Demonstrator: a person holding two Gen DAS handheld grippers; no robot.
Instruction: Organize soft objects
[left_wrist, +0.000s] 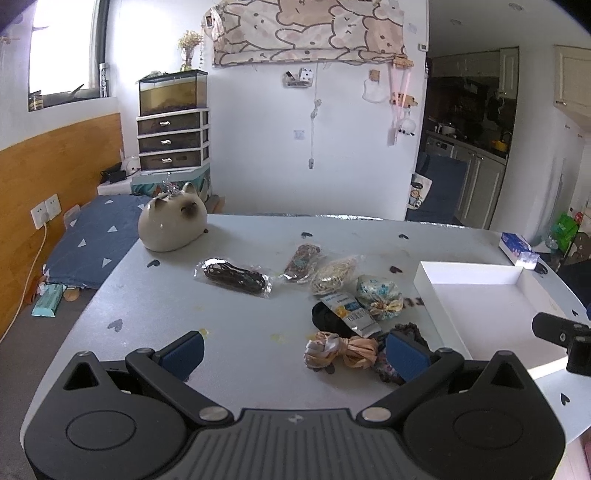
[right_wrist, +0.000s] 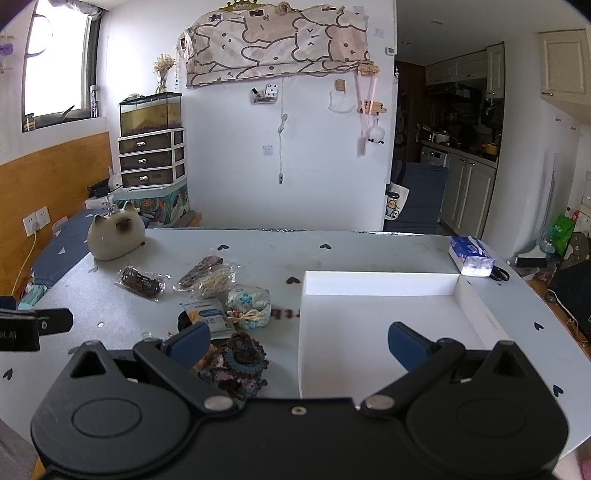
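Left gripper (left_wrist: 295, 352) spread wide, empty, low over grey table (left_wrist: 236, 317). Further right, loose cluster: bagged dark cords (left_wrist: 233, 277), floral pouch (left_wrist: 378, 297), peach ribbon bundle (left_wrist: 341, 350), crochet piece (right_wrist: 240, 363). Right gripper (right_wrist: 299, 345) gaping, empty, above white tray (right_wrist: 376, 284) rim.

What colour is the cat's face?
Dark brown on a cream cat figurine; clearest in the left wrist view.

A cluster of soft items is spread on the table left of the white box (right_wrist: 384, 325): a dark bagged bundle (left_wrist: 234, 277), a straw-coloured bagged bundle (left_wrist: 332, 275), a floral pouch (left_wrist: 378, 297), a peach knotted ribbon (left_wrist: 341, 350) and a crocheted piece (right_wrist: 240, 363). The box is seen open.
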